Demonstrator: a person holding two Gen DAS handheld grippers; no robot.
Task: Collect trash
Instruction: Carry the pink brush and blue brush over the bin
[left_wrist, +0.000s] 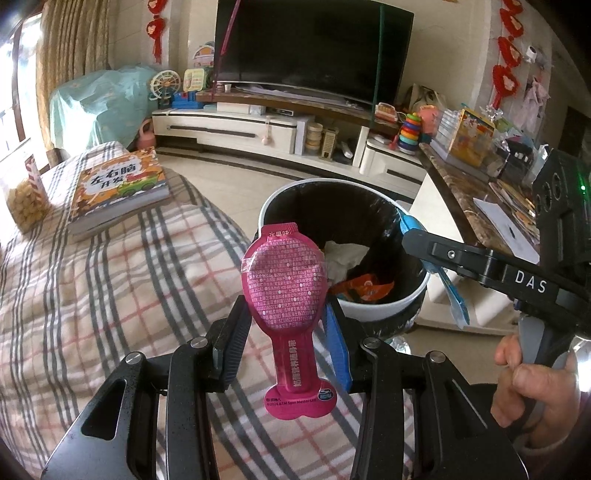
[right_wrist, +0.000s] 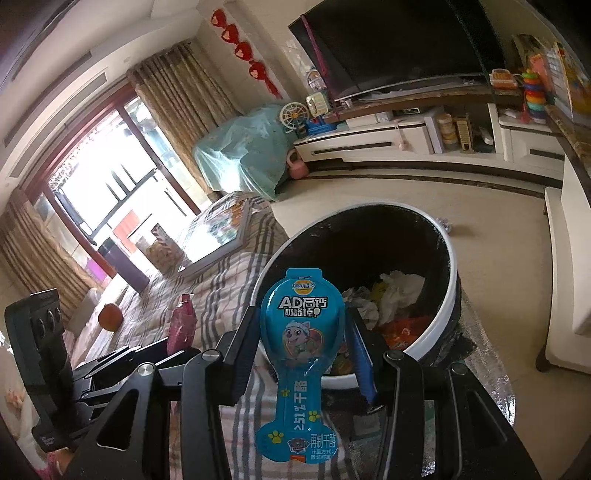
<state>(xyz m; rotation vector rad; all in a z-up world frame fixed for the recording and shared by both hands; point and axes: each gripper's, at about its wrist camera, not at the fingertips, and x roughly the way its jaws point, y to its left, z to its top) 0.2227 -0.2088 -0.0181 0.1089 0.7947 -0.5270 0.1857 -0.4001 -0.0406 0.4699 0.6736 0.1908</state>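
A pink spoon-shaped snack wrapper (left_wrist: 282, 291) stands upright between the pads of my left gripper (left_wrist: 288, 314), which is shut on its sides. It hangs over the plaid cover, just short of the near rim of the white trash bin (left_wrist: 384, 314) with its black liner. My right gripper (right_wrist: 301, 325) is shut on a matching blue wrapper (right_wrist: 301, 332), likewise at the bin's near rim (right_wrist: 448, 306). Crumpled white paper (right_wrist: 400, 291) and orange packaging lie in the bin. Each view catches the other gripper: the right gripper (left_wrist: 408, 232) with the blue wrapper (left_wrist: 456, 299), the left gripper (right_wrist: 162, 349) with the pink wrapper (right_wrist: 181, 326).
A plaid-covered bed or sofa (left_wrist: 92, 295) carries a children's book (left_wrist: 118, 184) and a snack jar (left_wrist: 26, 199). A marble-topped table (left_wrist: 465, 192) crowded with items stands right of the bin. A TV cabinet (left_wrist: 236, 129) and toys line the far wall. A person's hand (left_wrist: 532, 384) grips the right handle.
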